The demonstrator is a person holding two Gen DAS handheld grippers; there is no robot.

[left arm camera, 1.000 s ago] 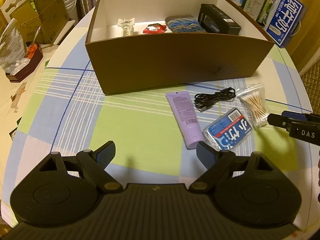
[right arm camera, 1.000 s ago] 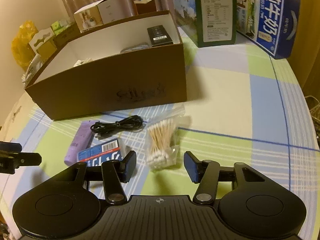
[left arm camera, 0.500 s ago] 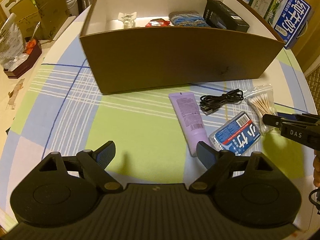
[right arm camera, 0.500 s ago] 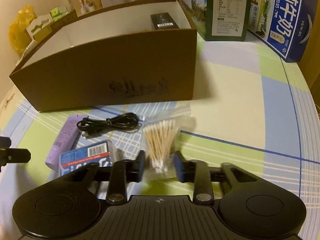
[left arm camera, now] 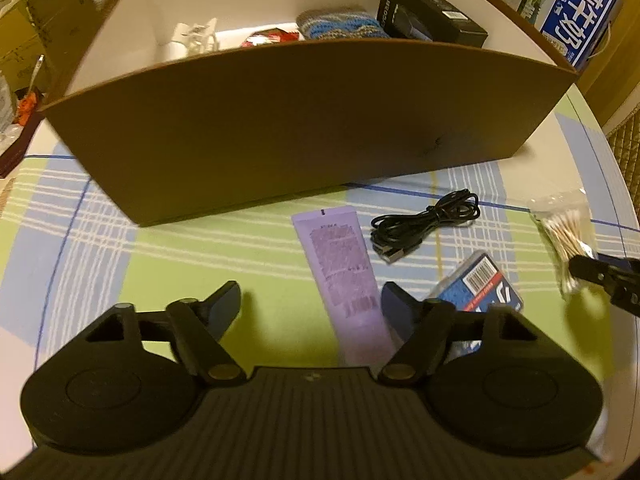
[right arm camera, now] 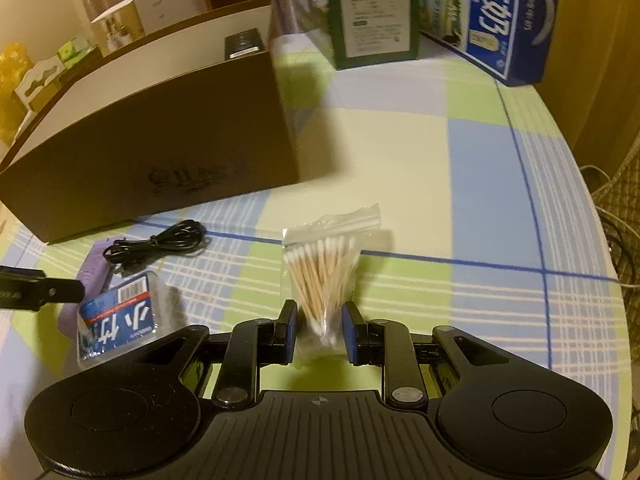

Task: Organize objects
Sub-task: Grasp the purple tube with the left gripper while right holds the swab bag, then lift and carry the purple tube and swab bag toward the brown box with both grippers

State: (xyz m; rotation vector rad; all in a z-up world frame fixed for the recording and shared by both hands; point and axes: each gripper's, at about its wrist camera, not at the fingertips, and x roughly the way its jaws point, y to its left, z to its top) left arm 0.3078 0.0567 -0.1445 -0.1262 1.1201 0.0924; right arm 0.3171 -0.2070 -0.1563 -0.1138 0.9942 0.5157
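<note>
Many wooden-stemmed, white-tipped cotton swabs [right arm camera: 324, 276] fill a clear bag, seemingly pinched by right jaws; left jaws spread.

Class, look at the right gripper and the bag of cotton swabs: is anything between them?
Nothing visible. The right gripper has its fingers on either side of the swab bag's near end, with no other object in the gap. Whether the pads touch the bag is unclear.
</note>
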